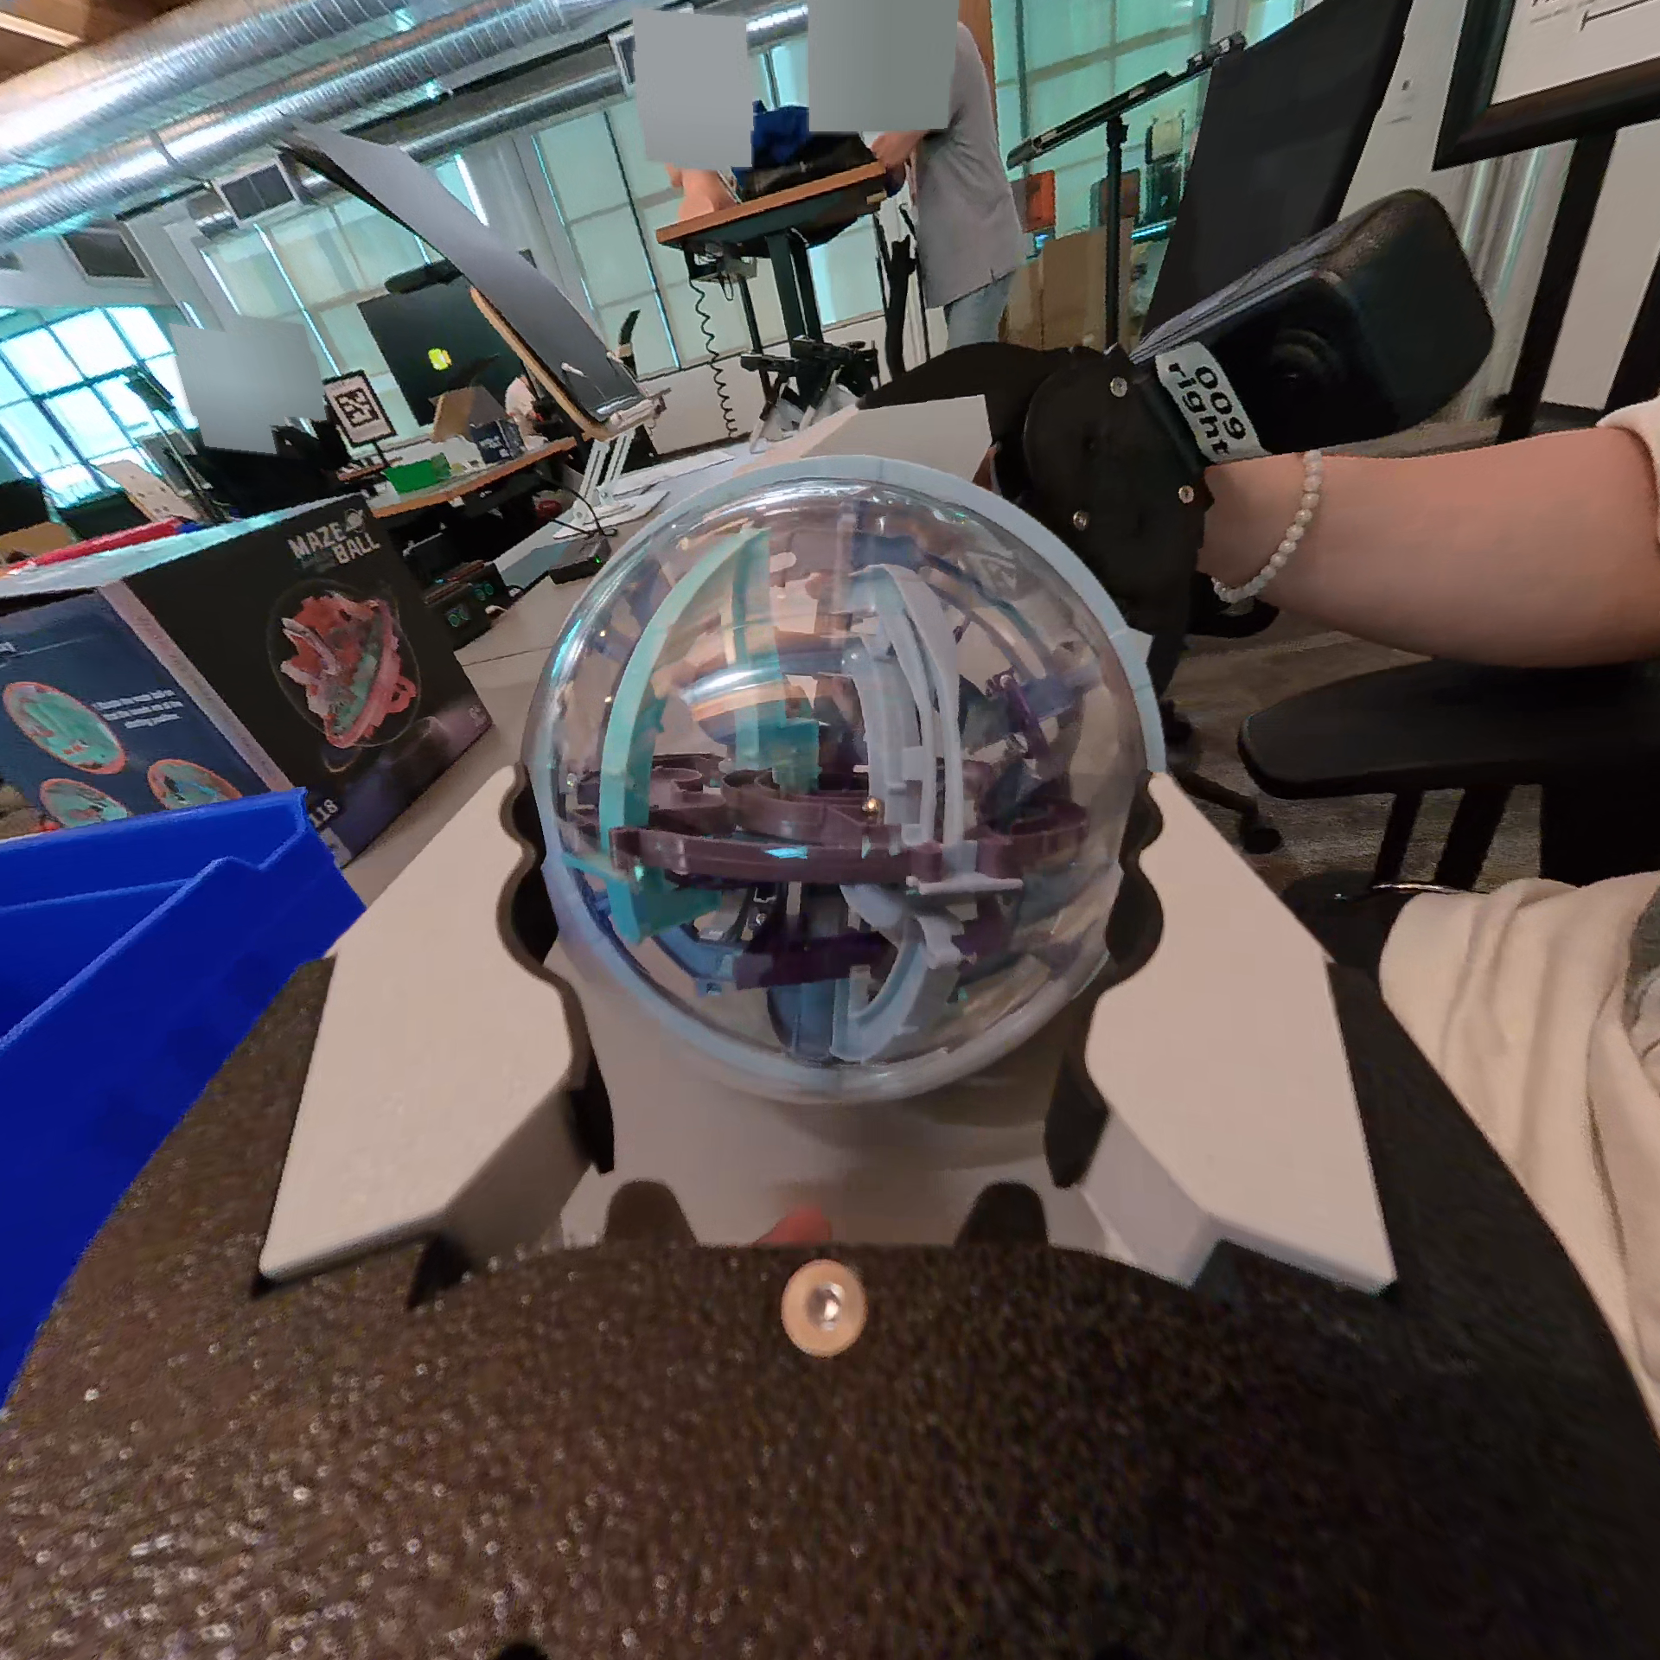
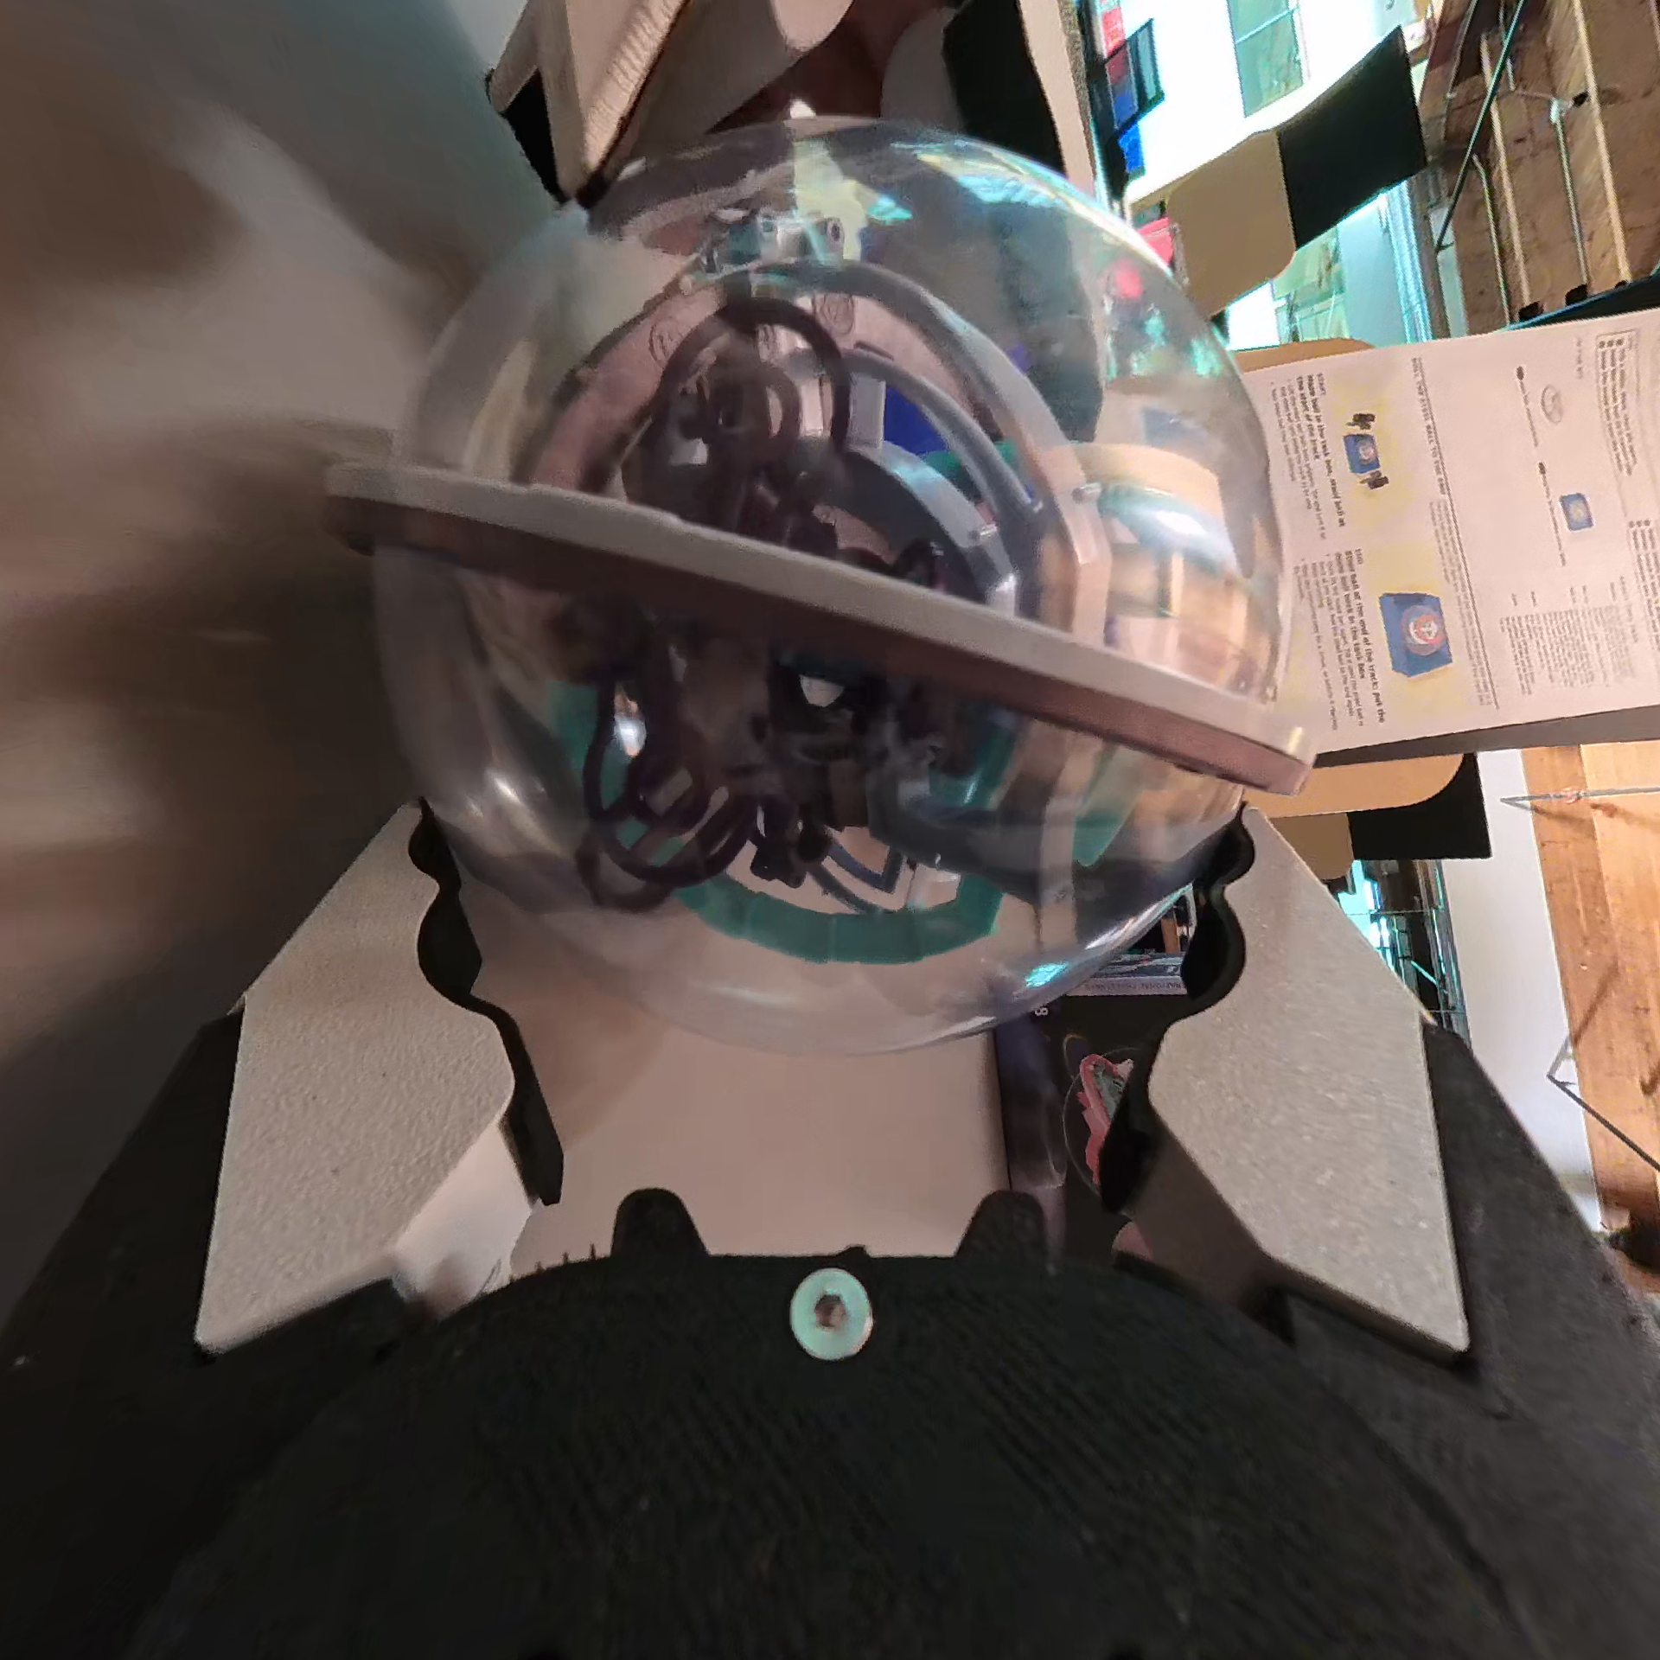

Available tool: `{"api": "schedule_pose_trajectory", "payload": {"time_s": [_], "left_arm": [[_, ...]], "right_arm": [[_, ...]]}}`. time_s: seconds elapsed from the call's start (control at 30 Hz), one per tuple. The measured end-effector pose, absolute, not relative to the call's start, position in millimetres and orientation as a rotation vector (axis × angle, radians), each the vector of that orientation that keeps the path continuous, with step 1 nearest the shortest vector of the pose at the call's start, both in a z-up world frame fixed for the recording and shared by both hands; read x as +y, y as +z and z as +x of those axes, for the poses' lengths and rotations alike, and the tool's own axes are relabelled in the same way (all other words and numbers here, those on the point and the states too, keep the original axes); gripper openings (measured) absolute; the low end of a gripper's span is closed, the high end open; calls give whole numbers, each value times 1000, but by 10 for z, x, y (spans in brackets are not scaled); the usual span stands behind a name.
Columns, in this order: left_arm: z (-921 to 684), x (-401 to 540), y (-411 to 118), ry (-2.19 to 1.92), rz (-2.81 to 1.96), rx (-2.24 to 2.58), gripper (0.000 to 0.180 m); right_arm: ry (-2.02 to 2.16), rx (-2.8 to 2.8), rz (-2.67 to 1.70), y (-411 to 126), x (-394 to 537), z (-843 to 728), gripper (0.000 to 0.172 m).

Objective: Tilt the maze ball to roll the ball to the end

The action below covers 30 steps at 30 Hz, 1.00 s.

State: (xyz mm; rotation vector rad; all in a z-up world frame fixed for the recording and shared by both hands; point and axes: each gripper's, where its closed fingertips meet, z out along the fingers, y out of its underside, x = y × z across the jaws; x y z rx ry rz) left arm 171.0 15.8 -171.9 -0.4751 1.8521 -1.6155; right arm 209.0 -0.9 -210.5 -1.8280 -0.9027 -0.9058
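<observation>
The maze ball (image 1: 835,772) is a clear sphere with purple, teal and grey tracks and a pale ring around it. My left gripper (image 1: 840,808) is shut on it, with a pad pressed on each side. A small steel ball (image 1: 869,806) sits on a purple track near the middle. My right gripper (image 2: 835,853) is shut on the same sphere (image 2: 808,629) from the far side, turned sideways. One of its grey fingers (image 1: 907,431) shows behind the ball in the left wrist view. A left finger (image 2: 620,99) shows above the sphere in the right wrist view.
The maze ball's dark box (image 1: 296,629) stands at the left on the table, with a blue bin (image 1: 135,943) in front of it. A person's arm (image 1: 1437,557) and a black office chair (image 1: 1437,746) are at the right. A printed sheet (image 2: 1482,539) hangs beyond the sphere.
</observation>
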Motion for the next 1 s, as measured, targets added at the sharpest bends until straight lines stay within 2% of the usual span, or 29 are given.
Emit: {"api": "schedule_pose_trajectory", "payload": {"time_s": [1.0], "left_arm": [[1741,256,-1715,-1699,-606,1755,124]], "right_arm": [[-653,-823,-1861,-2072,93,2008,158]]}}
